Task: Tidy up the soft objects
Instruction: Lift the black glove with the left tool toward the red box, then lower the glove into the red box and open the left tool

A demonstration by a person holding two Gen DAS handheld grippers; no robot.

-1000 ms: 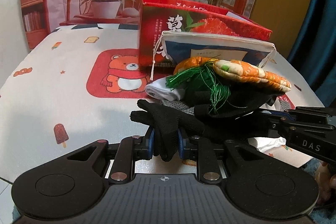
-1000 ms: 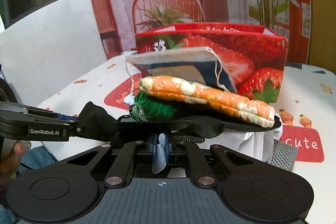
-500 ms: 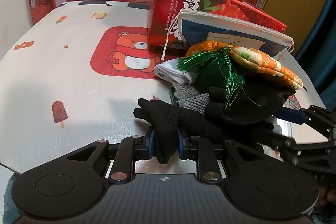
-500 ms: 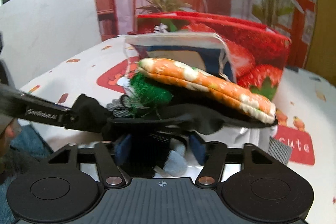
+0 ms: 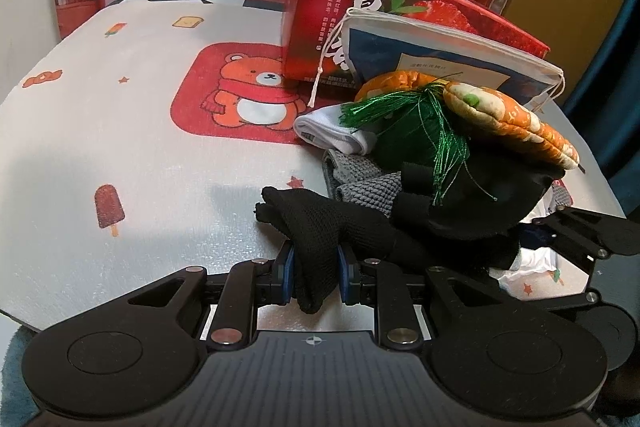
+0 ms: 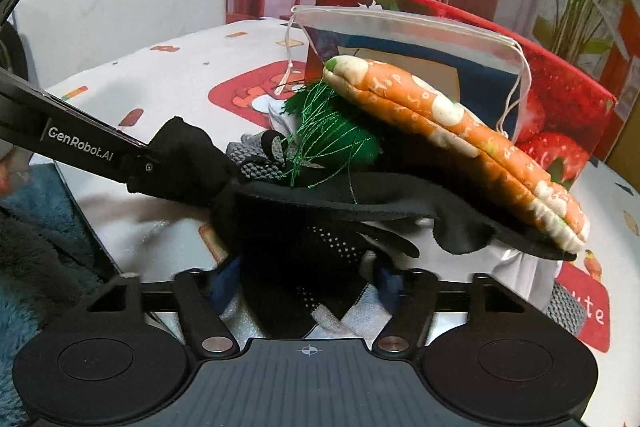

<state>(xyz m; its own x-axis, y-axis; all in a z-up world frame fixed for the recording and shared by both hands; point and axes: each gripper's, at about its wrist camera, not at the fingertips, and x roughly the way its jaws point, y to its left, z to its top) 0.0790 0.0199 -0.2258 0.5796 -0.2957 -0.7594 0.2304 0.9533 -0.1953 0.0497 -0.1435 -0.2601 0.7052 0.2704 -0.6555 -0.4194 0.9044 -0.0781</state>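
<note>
Much of the pile is buried under itself: a white sock [image 5: 336, 131] and a grey knitted cloth [image 5: 360, 183] only peep out from beneath the green tassel [image 5: 416, 123], and the lower part of the drawstring pouch [image 5: 440, 55] is blocked by the orange quilted mitt [image 5: 512, 119] lying on top. The strawberry box [image 5: 344, 27] stands behind them all on the cartoon tablecloth [image 5: 120, 131]. The black glove [image 5: 320, 227] trails off into a dark heap where glove and other black fabric cannot be told apart. The left gripper [image 5: 315, 273] sits low at the table's near edge, level, its blue pads pinched tight on the glove's cuff end. The right gripper [image 6: 308, 283] comes in from the other side, its fingers spread wide around black mesh and some pale cloth; whether they touch any of it is hard to say, since the heap covers the tips. From the right camera the left gripper's arm reaches in, its tip swallowed by the glove.
</note>
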